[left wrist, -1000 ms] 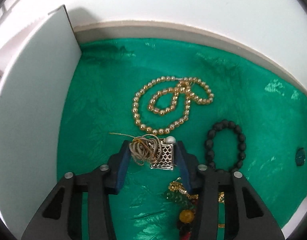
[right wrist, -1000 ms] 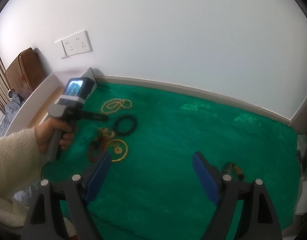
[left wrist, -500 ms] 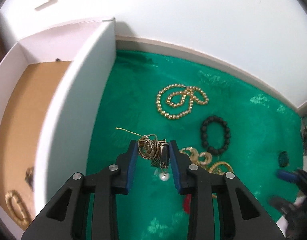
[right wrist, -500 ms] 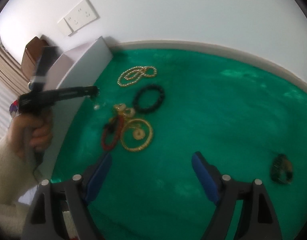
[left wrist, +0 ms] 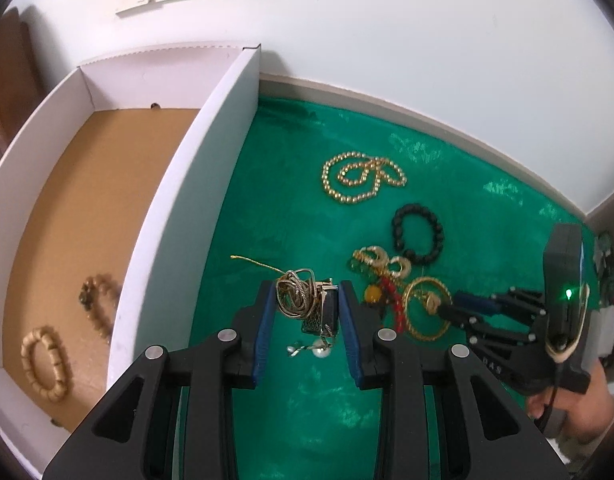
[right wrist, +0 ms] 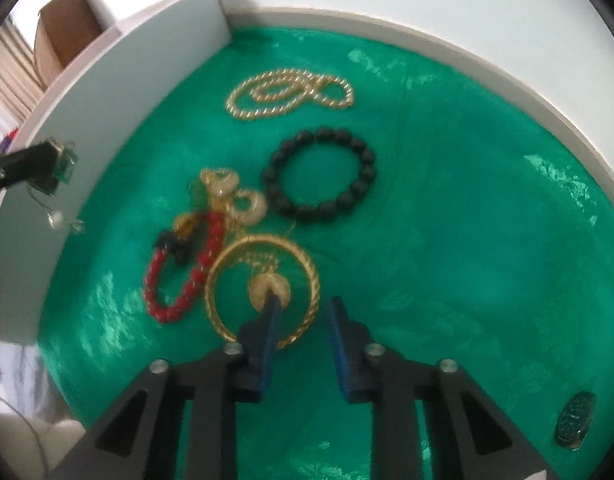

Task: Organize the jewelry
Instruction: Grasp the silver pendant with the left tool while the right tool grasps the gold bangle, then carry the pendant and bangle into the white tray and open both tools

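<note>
My left gripper [left wrist: 307, 292] is shut on a tangled gold chain necklace [left wrist: 293, 294] with a filigree pendant; its pearl [left wrist: 321, 350] dangles above the green cloth [left wrist: 275, 208], beside the white box [left wrist: 195, 184]. That gripper also shows at the left edge of the right wrist view [right wrist: 47, 168]. My right gripper [right wrist: 303, 308] is low over the gold bangle [right wrist: 215, 280], and its jaws are closing. One finger is inside the ring by the gold disc [right wrist: 269, 288], the other outside, with the bangle's rim between them and a gap left. The right gripper [left wrist: 443, 308] appears at the bangle [left wrist: 411, 320].
On the cloth lie a gold bead necklace [right wrist: 291, 92], a black bead bracelet [right wrist: 275, 172], a red bead bracelet [right wrist: 159, 276] and gold earrings [right wrist: 243, 204]. A green oval piece [right wrist: 575, 420] sits apart at the right. Two bracelets [left wrist: 43, 360] lie in the box.
My left gripper rose with the chain and drew towards the box. My right gripper dropped from high above the cloth to the gold bangle and its jaws narrowed sharply.
</note>
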